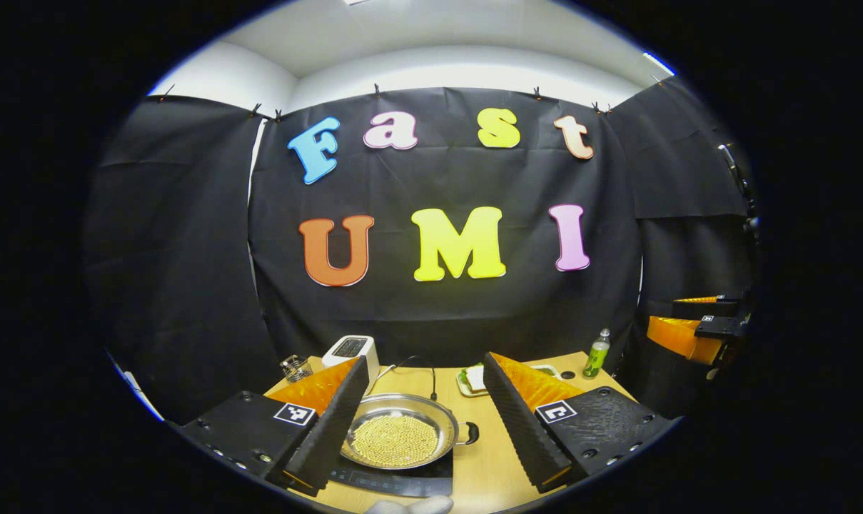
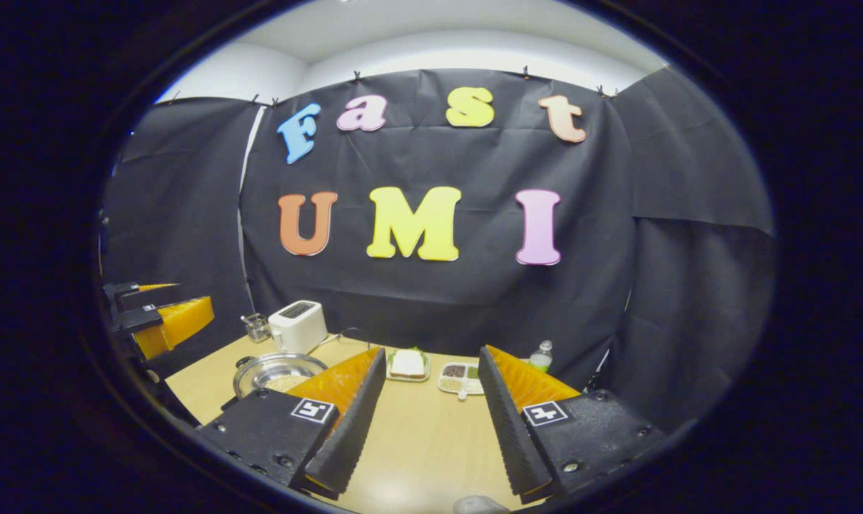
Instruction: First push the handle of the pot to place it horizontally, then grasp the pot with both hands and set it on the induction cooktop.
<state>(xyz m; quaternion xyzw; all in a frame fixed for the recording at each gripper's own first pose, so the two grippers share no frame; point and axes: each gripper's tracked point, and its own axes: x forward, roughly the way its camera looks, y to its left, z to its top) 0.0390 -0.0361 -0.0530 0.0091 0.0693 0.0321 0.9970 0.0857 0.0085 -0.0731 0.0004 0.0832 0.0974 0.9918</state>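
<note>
A steel pot (image 1: 395, 432) holding yellow grains sits on the black induction cooktop (image 1: 410, 482), its black loop handle (image 1: 471, 432) pointing right. My left gripper (image 1: 424, 421) hangs open above and in front of it; the pot shows in the gap between the jaws, with the left finger (image 1: 327, 425) overlapping its rim. The right gripper (image 1: 695, 328) appears far off at the right edge, raised. In the right gripper view, the pot (image 2: 278, 373) lies at the left of the table, my right gripper (image 2: 431, 421) is open over bare wood, and the left gripper (image 2: 163, 321) hovers at the far left.
At the back of the wooden table (image 2: 417, 442) stand a white toaster (image 2: 299, 325), a glass (image 2: 258, 327), a sandwich plate (image 2: 407, 364), a divided tray (image 2: 460, 378) and a green bottle (image 1: 597, 353). A black cable (image 1: 431, 378) runs behind the pot.
</note>
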